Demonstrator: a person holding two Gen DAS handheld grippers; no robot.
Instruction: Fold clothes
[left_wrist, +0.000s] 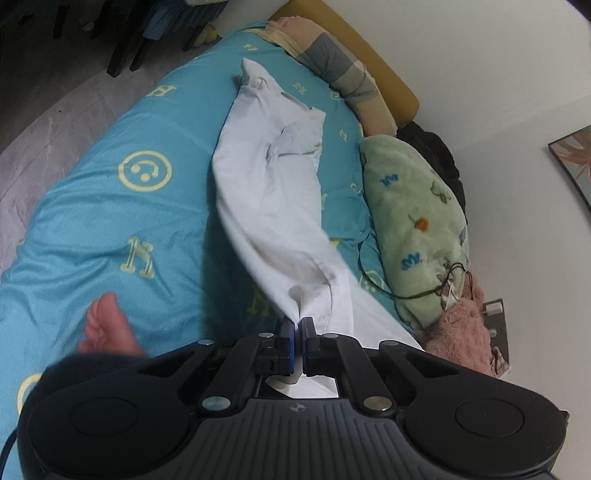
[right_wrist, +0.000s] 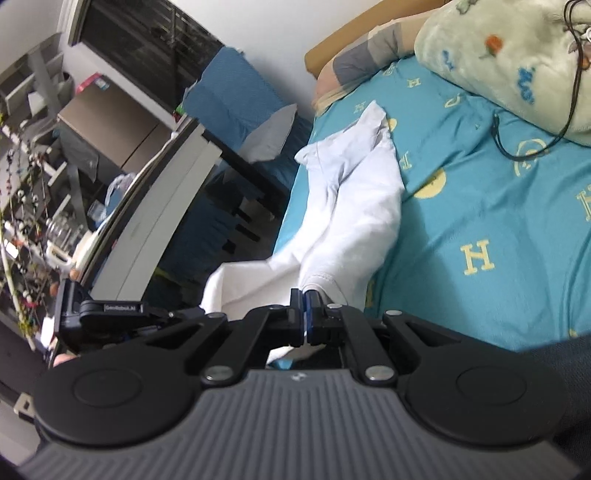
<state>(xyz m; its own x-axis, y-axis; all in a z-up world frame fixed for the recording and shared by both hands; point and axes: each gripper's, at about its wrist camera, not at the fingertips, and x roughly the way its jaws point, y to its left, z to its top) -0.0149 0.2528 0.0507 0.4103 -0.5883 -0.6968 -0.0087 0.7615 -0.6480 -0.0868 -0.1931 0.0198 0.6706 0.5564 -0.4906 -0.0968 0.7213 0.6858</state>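
Left wrist view
Tool: we see the left tool with its fingers pinched together on a bunch of the white garment.
Garment: one, rumpled, trailing from the tool up across the bed.
Around: a bare foot on the cover left of the tool; one green blanket and one pink one bunched at the right edge; a dark cord over the green one; a checked pillow at the far end.

Right wrist view
Tool: we see the right tool clamped on a hemmed edge of the garment.
Garment: it hangs between the tools and partly over the bed's left side.
Around: the left tool shows at lower left; the blanket and cord lie top right; cluttered shelves stand beyond the bed.
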